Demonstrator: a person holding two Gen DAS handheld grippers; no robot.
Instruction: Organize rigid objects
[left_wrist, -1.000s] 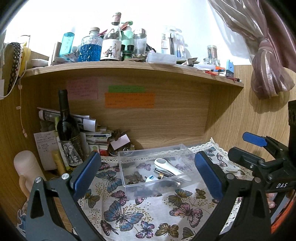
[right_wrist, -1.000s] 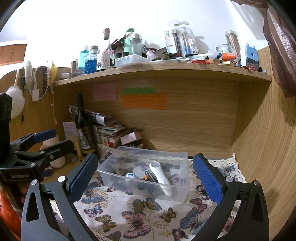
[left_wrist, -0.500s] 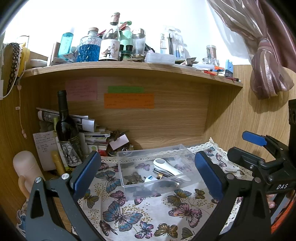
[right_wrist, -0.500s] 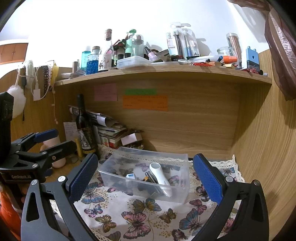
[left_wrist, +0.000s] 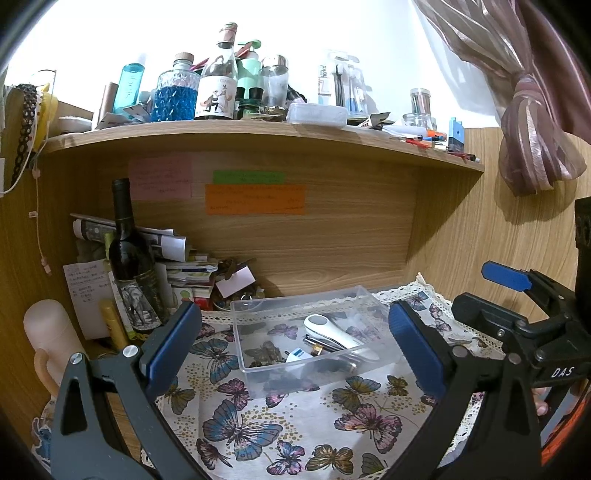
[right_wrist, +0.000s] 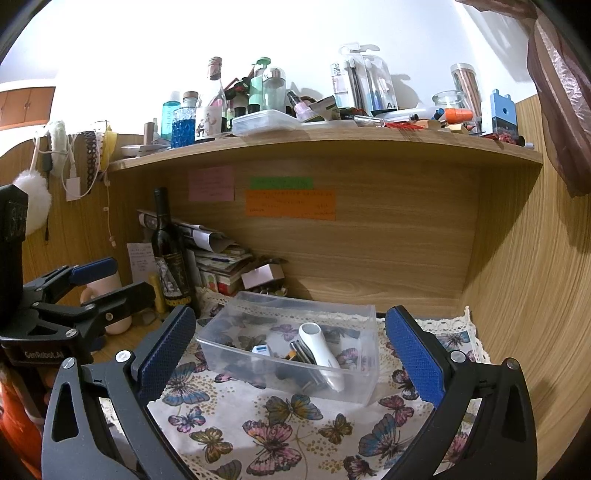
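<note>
A clear plastic box (left_wrist: 258, 354) (right_wrist: 354, 384) sits on a butterfly-print cloth (left_wrist: 258, 424) (right_wrist: 266, 428) in a wooden desk alcove. Inside lie a white handheld device (left_wrist: 332, 332) (right_wrist: 317, 350), a small white-and-blue item (left_wrist: 297, 355) (right_wrist: 261, 349) and several dark slim pieces. My left gripper (left_wrist: 295, 343) is open and empty, held back from the box. My right gripper (right_wrist: 291, 350) is also open and empty, the box showing between its blue pads. Each gripper shows at the edge of the other's view: the right gripper (left_wrist: 517, 306), the left gripper (right_wrist: 85, 291).
A dark wine bottle (left_wrist: 131, 258) (right_wrist: 168, 254), stacked papers (left_wrist: 184, 266) and a pale mug (left_wrist: 44, 343) crowd the alcove's left corner. The shelf (left_wrist: 258, 133) above carries several bottles and small items. A curtain (left_wrist: 535, 140) hangs at right. Wood panels close the back and right side.
Both views have shifted very slightly; the box and its contents have not moved. Both grippers stay open.
</note>
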